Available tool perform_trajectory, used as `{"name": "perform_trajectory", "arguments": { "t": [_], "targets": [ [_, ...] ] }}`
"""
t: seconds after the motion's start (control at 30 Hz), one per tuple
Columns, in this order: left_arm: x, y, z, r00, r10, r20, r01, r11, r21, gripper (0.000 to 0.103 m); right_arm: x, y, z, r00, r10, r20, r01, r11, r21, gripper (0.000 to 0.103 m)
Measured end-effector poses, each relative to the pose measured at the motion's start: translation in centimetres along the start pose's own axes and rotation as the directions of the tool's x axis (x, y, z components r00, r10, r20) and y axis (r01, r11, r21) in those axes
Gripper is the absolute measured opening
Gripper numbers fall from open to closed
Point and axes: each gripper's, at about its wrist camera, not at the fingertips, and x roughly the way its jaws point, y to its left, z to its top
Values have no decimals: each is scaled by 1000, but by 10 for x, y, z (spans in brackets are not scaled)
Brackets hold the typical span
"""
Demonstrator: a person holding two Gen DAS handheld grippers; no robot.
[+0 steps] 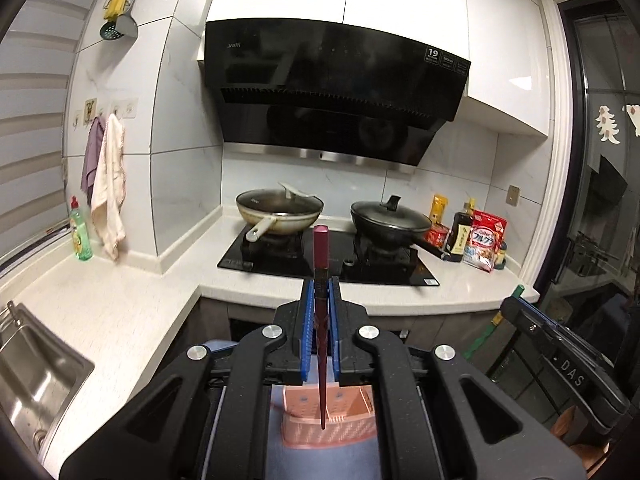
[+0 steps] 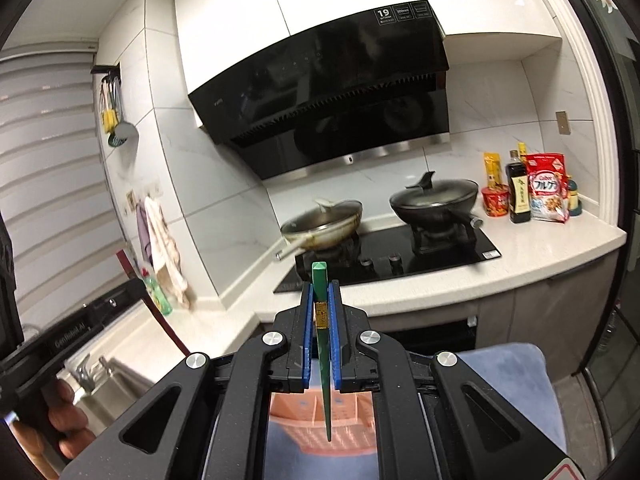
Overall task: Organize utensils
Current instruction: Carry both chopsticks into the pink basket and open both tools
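Two chopsticks are held, one in each gripper, both above a pink utensil basket.

From the left wrist camera, the left gripper (image 1: 320, 300) has its blue ribbed pads pressed tight on a dark red chopstick (image 1: 321, 320). The stick is slim and glossy, square at its blunt top end, and tapers to a point that hangs over the pink basket (image 1: 352, 428). That basket is plastic with a slotted, lattice-like wall and inner dividers, and it rests on blue cloth (image 1: 292, 460). Beyond the basket lies a black glass hob (image 1: 280, 266) carrying a cream-handled pan (image 1: 280, 210) and a black lidded wok (image 1: 390, 220). Left of the basket sits a steel sink (image 1: 36, 376), shown clearly only here. The right gripper (image 1: 560, 344) appears at the right edge.

From the right wrist camera, the right gripper (image 2: 320, 304) is likewise clamped on a green chopstick (image 2: 323, 344) with a gold band near its square top; its tip points down over the same basket (image 2: 288, 412). Only this view shows fingers (image 2: 68, 416) wrapped round the left gripper's handle, left of the basket.
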Motion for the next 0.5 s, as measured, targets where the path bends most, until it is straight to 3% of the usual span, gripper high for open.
{"name": "perform_trajectory", "arguments": {
  "t": [0.17,0.5],
  "targets": [
    [32,3,-4,1000,9,-2,-9,1000,1,7,41,-5,0,1000,-3,-9,3,1000,0,7],
    [89,13,-45,992,43,-118,-42,999,16,7,100,-10,-39,991,-43,-125,38,998,-41,7]
  ]
}}
